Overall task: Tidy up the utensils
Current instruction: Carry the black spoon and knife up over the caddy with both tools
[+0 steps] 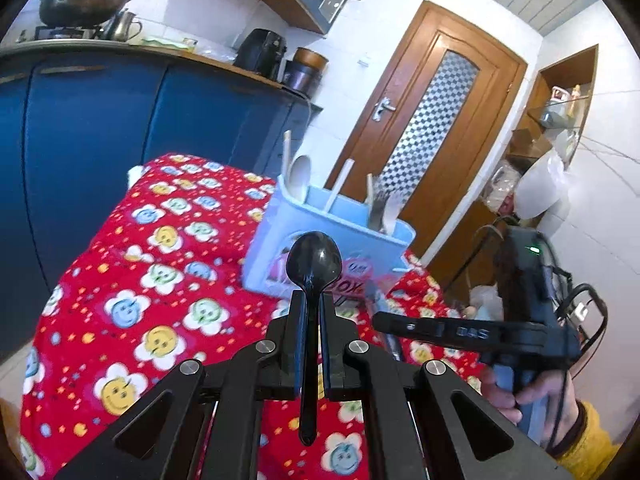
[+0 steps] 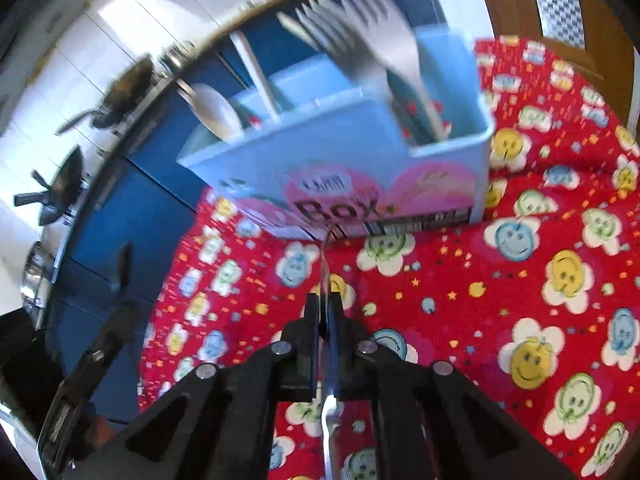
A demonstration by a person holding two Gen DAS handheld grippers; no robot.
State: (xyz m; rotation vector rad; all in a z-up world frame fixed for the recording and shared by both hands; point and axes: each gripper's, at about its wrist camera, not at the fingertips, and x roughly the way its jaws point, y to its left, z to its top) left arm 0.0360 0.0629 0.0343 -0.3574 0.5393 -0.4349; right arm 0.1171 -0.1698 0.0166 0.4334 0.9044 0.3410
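Observation:
My left gripper (image 1: 311,300) is shut on a black plastic spoon (image 1: 314,262), bowl up, in front of the light blue utensil box (image 1: 320,240). The box stands on the red smiley-flower cloth (image 1: 160,280) and holds a white spoon (image 1: 299,172), sticks and forks (image 1: 386,208). My right gripper (image 2: 325,300) is shut on a thin metal utensil (image 2: 325,264) seen edge-on, its tip near the box's front (image 2: 340,184). Forks (image 2: 360,40) and a white spoon (image 2: 216,112) stand in the box. The right gripper also shows in the left wrist view (image 1: 376,316).
Blue cabinets (image 1: 100,132) with a counter carrying a wok (image 1: 82,2), kettle and air fryer stand behind the table. A wooden door (image 1: 436,120) is at the back right. A shelf with bags (image 1: 540,160) is on the right.

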